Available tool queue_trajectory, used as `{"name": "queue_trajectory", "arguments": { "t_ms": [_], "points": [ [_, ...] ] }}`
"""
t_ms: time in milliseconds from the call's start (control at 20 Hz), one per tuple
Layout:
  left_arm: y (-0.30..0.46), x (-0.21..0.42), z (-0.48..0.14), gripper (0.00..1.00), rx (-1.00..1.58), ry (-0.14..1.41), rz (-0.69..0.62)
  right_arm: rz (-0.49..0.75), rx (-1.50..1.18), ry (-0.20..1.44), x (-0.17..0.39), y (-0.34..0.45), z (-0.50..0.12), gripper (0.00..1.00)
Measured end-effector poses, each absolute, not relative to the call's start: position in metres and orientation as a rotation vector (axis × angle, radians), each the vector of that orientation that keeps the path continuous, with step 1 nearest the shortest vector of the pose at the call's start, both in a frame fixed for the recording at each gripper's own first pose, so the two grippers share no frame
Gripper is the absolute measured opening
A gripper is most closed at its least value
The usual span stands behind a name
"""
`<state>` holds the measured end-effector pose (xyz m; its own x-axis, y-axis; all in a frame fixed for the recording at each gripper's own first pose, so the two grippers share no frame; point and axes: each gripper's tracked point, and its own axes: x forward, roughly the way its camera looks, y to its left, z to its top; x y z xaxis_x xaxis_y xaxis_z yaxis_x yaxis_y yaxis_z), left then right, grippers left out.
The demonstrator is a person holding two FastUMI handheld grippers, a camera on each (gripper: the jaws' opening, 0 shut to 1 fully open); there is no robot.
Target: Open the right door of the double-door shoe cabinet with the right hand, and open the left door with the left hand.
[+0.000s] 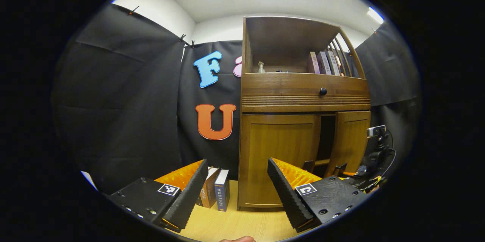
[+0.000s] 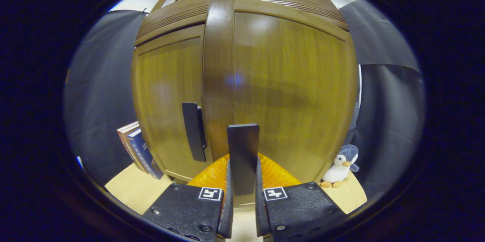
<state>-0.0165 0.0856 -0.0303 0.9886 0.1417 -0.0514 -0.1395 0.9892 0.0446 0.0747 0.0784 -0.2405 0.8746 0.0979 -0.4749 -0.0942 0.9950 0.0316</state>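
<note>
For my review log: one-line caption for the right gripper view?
Right tongs shut on the right door's handle, door pulled ajar.

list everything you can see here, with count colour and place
shoe cabinet: 1, brown wood, against the booth wall
right door: 1, brown, ajar
left door: 1, brown, closed
door handles: 2, dark; right handle between the right gripper's fingers, left handle free
drawer knob: 1, black, above the doors
shelf books: several, pale, on the open top shelf
floor books: about three, brown and blue, left of the cabinet
penguin toy: 1, grey and white, right of the cabinet
left gripper: open, away from the cabinet
right gripper: shut on the right handle
</note>
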Motion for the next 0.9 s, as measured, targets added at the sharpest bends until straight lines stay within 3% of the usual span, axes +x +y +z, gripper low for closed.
{"name": "queue_trajectory", "arguments": {
  "t_ms": [900],
  "points": [
    [0.037, 0.001, -0.051, 0.95, 0.036, 0.114, 0.040, 0.092, 0.013, 0.510, -0.006, 0.017, -0.225, 0.25]
  ]
}}
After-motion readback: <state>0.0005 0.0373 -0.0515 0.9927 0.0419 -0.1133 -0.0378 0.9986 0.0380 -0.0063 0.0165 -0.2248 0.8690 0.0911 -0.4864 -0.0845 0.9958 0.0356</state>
